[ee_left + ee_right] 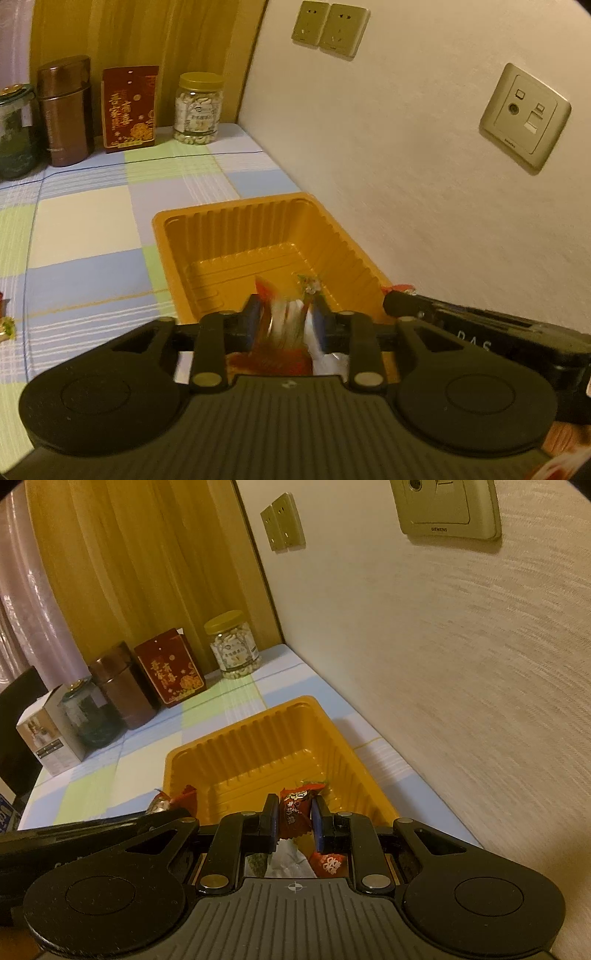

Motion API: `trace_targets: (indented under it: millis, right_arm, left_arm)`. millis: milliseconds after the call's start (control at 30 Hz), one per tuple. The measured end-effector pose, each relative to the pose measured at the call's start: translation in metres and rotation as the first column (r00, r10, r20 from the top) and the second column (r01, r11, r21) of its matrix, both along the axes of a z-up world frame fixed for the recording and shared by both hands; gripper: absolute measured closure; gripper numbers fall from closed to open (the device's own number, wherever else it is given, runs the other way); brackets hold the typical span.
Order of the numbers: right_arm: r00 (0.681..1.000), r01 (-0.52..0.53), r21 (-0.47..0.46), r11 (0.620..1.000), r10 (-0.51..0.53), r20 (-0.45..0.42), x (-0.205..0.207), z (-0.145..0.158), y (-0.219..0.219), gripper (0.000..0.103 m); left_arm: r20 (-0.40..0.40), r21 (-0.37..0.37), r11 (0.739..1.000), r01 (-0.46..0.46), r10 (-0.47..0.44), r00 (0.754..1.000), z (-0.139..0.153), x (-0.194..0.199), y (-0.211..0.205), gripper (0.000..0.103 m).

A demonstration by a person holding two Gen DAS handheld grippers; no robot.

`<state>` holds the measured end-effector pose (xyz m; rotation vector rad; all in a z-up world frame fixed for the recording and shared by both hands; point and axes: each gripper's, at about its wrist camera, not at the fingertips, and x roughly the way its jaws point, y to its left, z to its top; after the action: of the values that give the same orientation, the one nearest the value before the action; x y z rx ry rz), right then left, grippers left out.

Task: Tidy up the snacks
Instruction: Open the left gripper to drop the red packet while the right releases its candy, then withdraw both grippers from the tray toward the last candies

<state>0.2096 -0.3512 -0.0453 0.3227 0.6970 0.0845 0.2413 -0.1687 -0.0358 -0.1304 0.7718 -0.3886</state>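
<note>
Over the near end of the orange plastic tray, both hand-held grippers work side by side. Left hand-held gripper: fingers closed down on a red-and-white wrapped snack, motion-blurred, so print unreadable; the wrapper sticks up between the pads and hangs below them over the tray's near rim. Right hand-held gripper: fingers narrowed around a red wrapped candy with white characters, left pad touching it; contact on the right pad cannot be confirmed. Beneath this gripper, on the tray floor, lie a white wrapper and another red candy; a further red-and-green candy sits just beyond the fingertips. Tray has ribbed walls and stands on the checked tablecloth of the worktop, close to the textured wall. In the right wrist view the left gripper's snack shows at the tray's left rim. At the far edge of the worktop, well apart from the tray: a yellow-lidded jar of pale pieces, a red box with gold characters, a brown canister, a dark glass jar, and a white carton. Wall carries two sockets and a Siemens data plate.
</note>
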Motion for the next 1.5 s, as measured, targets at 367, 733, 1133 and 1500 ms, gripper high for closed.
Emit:
trace_targets:
  millis: [367, 733, 1133, 1500]
  right_arm:
    - [1.000, -0.003, 0.006, 1.000, 0.003, -0.005, -0.001, -0.002, -0.001, 0.084]
    - [0.999, -0.035, 0.026, 0.999, 0.034, 0.014, 0.004, 0.006, 0.009, 0.084]
    - [1.000, 0.010, 0.077, 0.997, -0.012, 0.024, -0.009, 0.012, -0.002, 0.036]
    - [0.998, -0.017, 0.092, 0.996, 0.012, 0.056, -0.059, 0.044, 0.020, 0.036]
  left_arm:
    - [0.002, 0.018, 0.996, -0.091, 0.091, 0.996, -0.002, -0.008, 0.036, 0.065]
    - [-0.016, -0.004, 0.989, -0.148, 0.148, 0.989, -0.007, -0.032, 0.064, 0.064]
    - [-0.012, 0.006, 0.977, -0.213, 0.213, 0.977, -0.005, -0.070, 0.092, 0.064]
    - [0.014, 0.013, 0.961, -0.277, 0.277, 0.961, 0.018, -0.126, 0.130, 0.064]
